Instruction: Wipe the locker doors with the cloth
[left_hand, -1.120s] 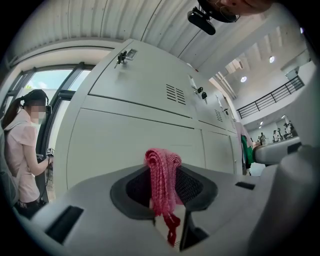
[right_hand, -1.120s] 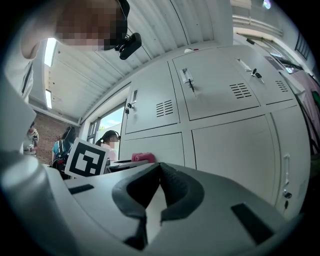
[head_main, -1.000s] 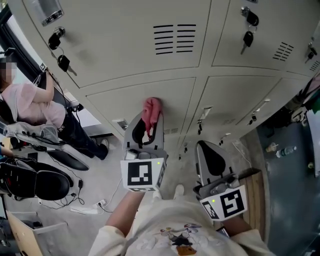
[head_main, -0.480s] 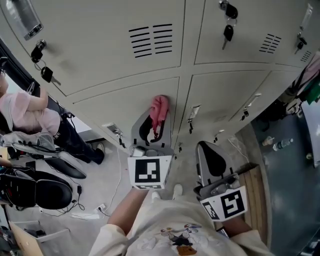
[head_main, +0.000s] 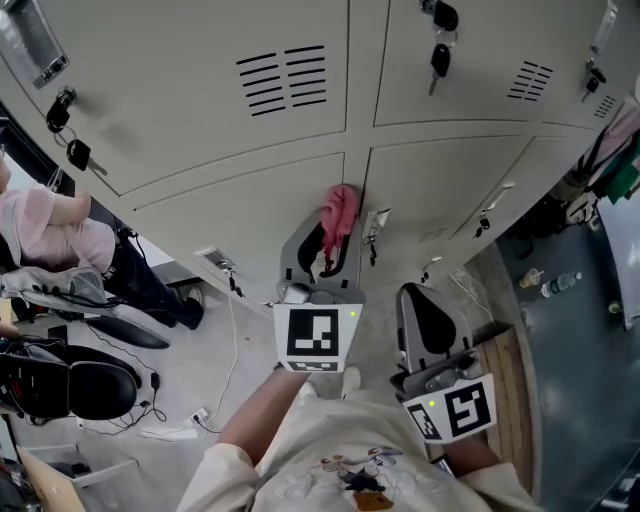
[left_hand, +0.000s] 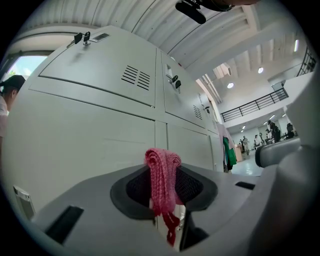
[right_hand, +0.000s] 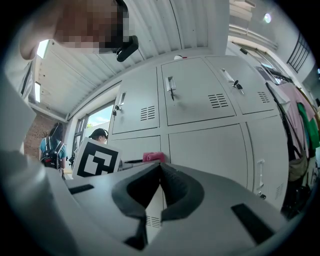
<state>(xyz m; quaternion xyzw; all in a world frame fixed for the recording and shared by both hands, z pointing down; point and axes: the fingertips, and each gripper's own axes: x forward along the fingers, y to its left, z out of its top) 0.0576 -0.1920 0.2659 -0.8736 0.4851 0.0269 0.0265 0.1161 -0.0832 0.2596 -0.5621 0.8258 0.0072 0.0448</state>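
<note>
Your left gripper (head_main: 334, 228) pinches the pink cloth (head_main: 342, 203) between its jaws. The folded cloth stands out past the jaw tips, and a loose end hangs down between them. The cloth sits at the lower locker door (head_main: 240, 215), at that door's right edge, just beside the seam to the next lower door (head_main: 450, 180). Whether the cloth presses on the door face cannot be told.

Your right gripper (head_main: 416, 295) is nearer to you and to the right of the left one, apart from the lockers. Its jaws are pressed together with nothing between them.

Keys (head_main: 437, 60) hang from the lock of the upper right door (head_main: 480, 50). At the far left, a seated person (head_main: 55, 225) is beside a black chair (head_main: 70, 375).
</note>
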